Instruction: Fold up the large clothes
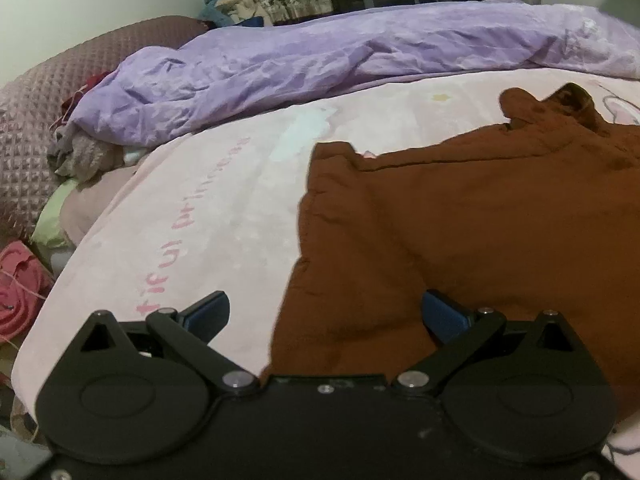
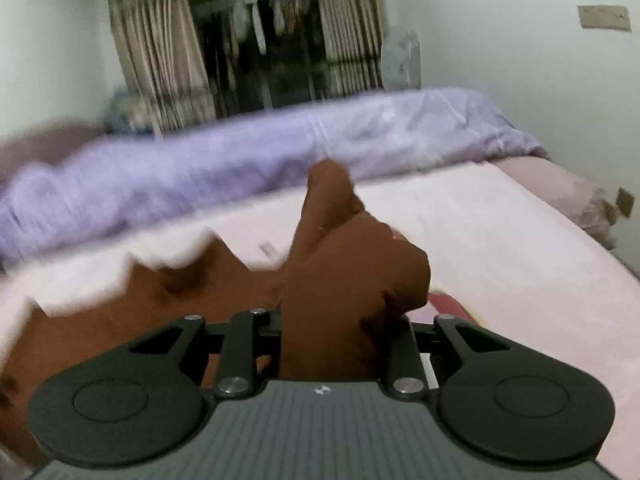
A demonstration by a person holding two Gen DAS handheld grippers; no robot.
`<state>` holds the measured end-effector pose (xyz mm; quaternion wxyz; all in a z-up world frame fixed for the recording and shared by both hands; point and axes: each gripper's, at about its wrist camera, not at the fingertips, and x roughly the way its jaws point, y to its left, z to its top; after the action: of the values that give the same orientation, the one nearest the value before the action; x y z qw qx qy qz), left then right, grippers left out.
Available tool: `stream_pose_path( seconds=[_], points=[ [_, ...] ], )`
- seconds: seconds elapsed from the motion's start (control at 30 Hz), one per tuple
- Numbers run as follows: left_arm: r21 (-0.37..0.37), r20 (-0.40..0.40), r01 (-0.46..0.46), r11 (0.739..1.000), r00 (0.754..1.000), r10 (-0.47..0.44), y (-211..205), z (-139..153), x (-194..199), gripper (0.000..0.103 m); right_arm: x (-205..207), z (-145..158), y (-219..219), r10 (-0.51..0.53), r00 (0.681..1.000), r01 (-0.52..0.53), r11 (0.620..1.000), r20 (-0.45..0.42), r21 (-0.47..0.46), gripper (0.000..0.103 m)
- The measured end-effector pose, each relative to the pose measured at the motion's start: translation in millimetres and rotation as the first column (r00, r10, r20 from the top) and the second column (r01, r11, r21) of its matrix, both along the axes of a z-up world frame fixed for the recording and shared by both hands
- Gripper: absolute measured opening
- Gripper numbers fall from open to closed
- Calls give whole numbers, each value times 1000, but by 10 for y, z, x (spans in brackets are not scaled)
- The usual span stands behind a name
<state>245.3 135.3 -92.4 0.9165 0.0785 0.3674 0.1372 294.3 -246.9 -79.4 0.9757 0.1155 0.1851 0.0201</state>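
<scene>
on the pink bed sheet (image 1: pixel 208 200), lying spread: brown garment (image 1: pixel 480 220). clamping a bunched fold of it in the right gripper (image 2: pixel 340 320), lifting; hovering wide open at the near left edge, left gripper (image 1: pixel 324 312). likely mid-fold, next needing the lifted part carried across

Rust-brown garment (image 1: pixel 480 216); pale pink sheet (image 1: pixel 208 208), pink lettering; lilac duvet (image 1: pixel 320 60); blue-tipped black left claw (image 1: pixel 324 312).

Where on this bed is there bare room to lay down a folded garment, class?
Bare pink sheet lies between the brown garment and the purple duvet; more lies right of the garment, toward the bed's edge. Crowded: the clothes heap by the duvet's left end.
</scene>
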Motion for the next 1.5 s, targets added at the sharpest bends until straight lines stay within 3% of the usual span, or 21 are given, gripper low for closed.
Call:
stream_pose_path(
  seconds=[0.2,0.37,0.5,0.6,0.7,0.8,0.9,1.0,1.2,1.27,1.33,1.4,1.43,1.47,1.5],
  points=[
    [-16,4,-39,999,999,39,154,89,-18,103,-81,510,826,129,978,-126,992,161,-28,24],
    [-17,26,-67,998,997,67,273,174,-79,103,-141,763,1731,295,929,-294,955,222,-39,18],
    [-22,13,-96,995,995,97,396,118,-122,103,-162,622,2326,411,893,-416,909,185,-15,17],
    [-38,-6,-111,993,994,111,471,20,-188,103,-217,434,2680,480,865,-479,877,146,-48,17],
    [-89,-17,-113,990,994,112,542,-95,-266,103,-64,98,2818,506,862,-506,862,31,6,17],
    [-142,-3,-125,982,992,126,574,-186,-350,103,103,-263,2913,538,840,-533,842,-66,81,16],
    [-165,8,-132,977,991,135,583,-253,-370,103,56,-561,3020,527,840,-518,850,-132,98,16],
    [-159,9,-123,980,992,126,572,-279,-363,103,-58,-598,3143,511,848,-516,857,-145,0,16],
    [-169,13,-129,977,991,133,584,-281,-357,103,-114,-530,3197,512,845,-522,852,-154,-31,18],
    [-177,17,-129,976,991,134,594,-281,-351,103,-178,-417,3229,525,840,-537,841,-140,-67,29],
    [-240,13,-139,961,989,146,690,-281,-365,103,-161,-246,3307,525,839,-539,838,-142,-86,36],
    [-254,7,-142,957,989,149,718,-295,-362,103,-231,-26,3176,549,832,-554,831,-78,-58,52],
    [-257,10,-144,956,988,152,719,-289,-367,103,-283,100,3078,551,834,-552,833,-33,-40,64],
    [-254,8,-146,956,988,153,714,-288,-364,103,-320,205,2984,548,837,-548,837,6,-18,86],
    [-243,9,-143,959,989,150,698,-290,-359,103,-358,326,2863,541,839,-542,840,55,11,96]
  ],
)
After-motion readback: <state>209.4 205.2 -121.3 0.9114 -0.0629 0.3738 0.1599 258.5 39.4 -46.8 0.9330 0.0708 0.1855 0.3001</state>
